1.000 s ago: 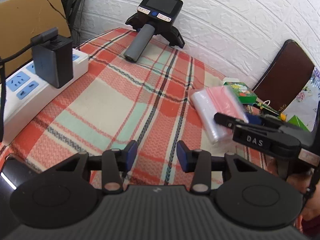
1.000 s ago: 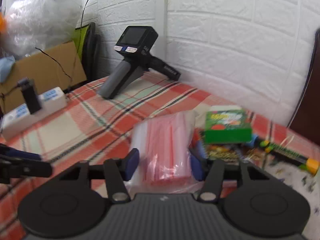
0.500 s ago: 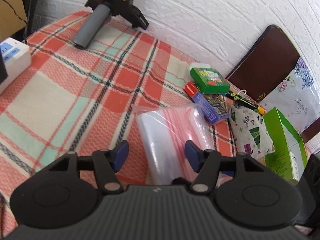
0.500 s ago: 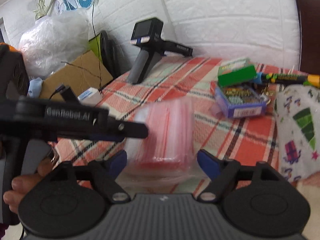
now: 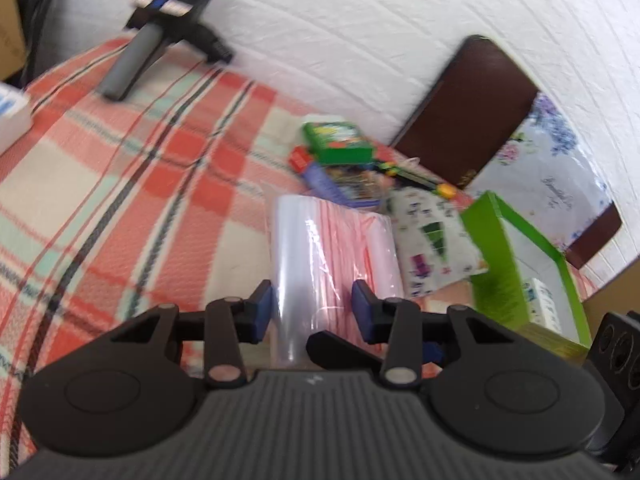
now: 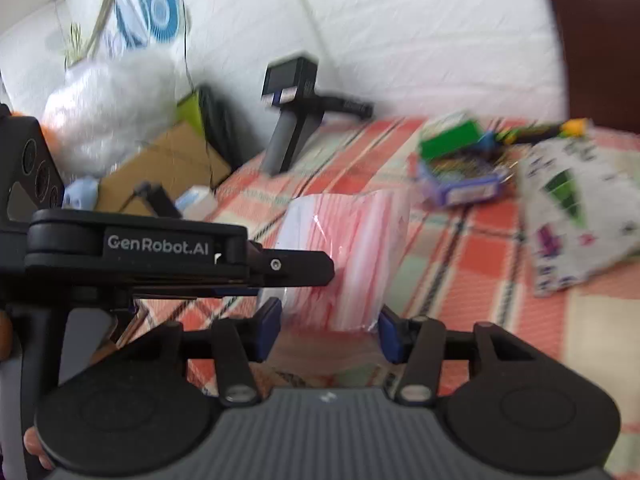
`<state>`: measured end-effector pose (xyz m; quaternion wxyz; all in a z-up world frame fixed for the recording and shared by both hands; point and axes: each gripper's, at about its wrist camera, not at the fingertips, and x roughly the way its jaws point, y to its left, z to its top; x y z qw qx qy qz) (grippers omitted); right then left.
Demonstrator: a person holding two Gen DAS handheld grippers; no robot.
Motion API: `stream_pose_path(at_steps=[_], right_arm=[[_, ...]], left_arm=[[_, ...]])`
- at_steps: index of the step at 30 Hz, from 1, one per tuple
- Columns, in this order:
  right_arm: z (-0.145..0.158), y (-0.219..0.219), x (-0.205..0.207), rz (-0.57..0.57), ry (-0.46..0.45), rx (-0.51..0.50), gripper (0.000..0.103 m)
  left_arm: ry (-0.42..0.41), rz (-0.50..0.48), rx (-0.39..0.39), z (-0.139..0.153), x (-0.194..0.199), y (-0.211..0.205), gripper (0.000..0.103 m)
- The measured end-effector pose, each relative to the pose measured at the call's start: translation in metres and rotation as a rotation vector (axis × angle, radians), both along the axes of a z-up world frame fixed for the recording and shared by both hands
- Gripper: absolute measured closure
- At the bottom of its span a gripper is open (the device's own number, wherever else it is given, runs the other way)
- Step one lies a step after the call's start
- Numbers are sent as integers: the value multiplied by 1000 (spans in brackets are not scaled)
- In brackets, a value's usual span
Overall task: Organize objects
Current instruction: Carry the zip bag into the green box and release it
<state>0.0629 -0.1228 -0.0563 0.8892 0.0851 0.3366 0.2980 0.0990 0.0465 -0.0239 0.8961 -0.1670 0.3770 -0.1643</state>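
**Both hand-held grippers closing around the packet of bags**

Seen from the left wrist, the left hand-held gripper (image 5: 312,306) has its jaws closing, with the near end of the clear packet of pink-striped bags (image 5: 332,248) between the blue pads; whether the pads press it is blurred. The packet lies on the plaid tabletop (image 5: 120,184), stretching straight ahead. Beyond it to the right sit a green box (image 5: 338,142), a purple card pack (image 5: 340,184), a patterned pouch (image 5: 432,240) and an open green carton (image 5: 516,264). Far ahead to the left stands a spare handle device (image 5: 168,20).

Seen from the right wrist, the right hand-held gripper (image 6: 330,326) is likewise closing, the packet (image 6: 348,256) between its pads, grip unclear. The left hand-held gripper (image 6: 288,268) reaches in from the left, its tip at the packet's edge.
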Motion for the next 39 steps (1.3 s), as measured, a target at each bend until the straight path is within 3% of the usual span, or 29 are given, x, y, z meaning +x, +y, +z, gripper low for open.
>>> stream_pose_path(at_steps=[4, 9, 13, 17, 19, 20, 21, 24, 26, 28, 35, 39], right_arm=[[28, -39, -11, -110, -113, 17, 55], [52, -110, -24, -295, -245, -15, 55], [49, -175, -28, -439, -249, 0, 55], [36, -222, -17, -543, -203, 22, 54], [26, -232, -6, -581, -207, -13, 46], [21, -234, -2, -633, -226, -81, 34], [18, -234, 0, -655, -224, -138, 25], [14, -236, -11, -640, -260, -94, 27], [15, -230, -17, -639, -285, -120, 27], [18, -225, -23, -636, -304, -140, 27], [29, -219, -50, -643, -310, -148, 27], [33, -220, -69, -672, -286, -180, 27]], left_arm=[[-84, -97, 7, 31, 3, -43, 59], [-165, -267, 6, 58, 10, -128, 59], [-186, -400, 35, 58, 15, -205, 59], [-187, -466, 94, 46, 21, -264, 57], [-193, -454, 159, 37, 26, -284, 52], [-187, -437, 217, 33, 28, -291, 49], [-190, -425, 239, 31, 28, -294, 48], [-225, -424, 256, 35, 16, -289, 48], [-258, -407, 300, 39, 9, -285, 49], [-266, -392, 289, 44, 1, -273, 49], [-249, -328, 373, 49, -16, -251, 49], [-220, -302, 378, 47, -28, -234, 49]])
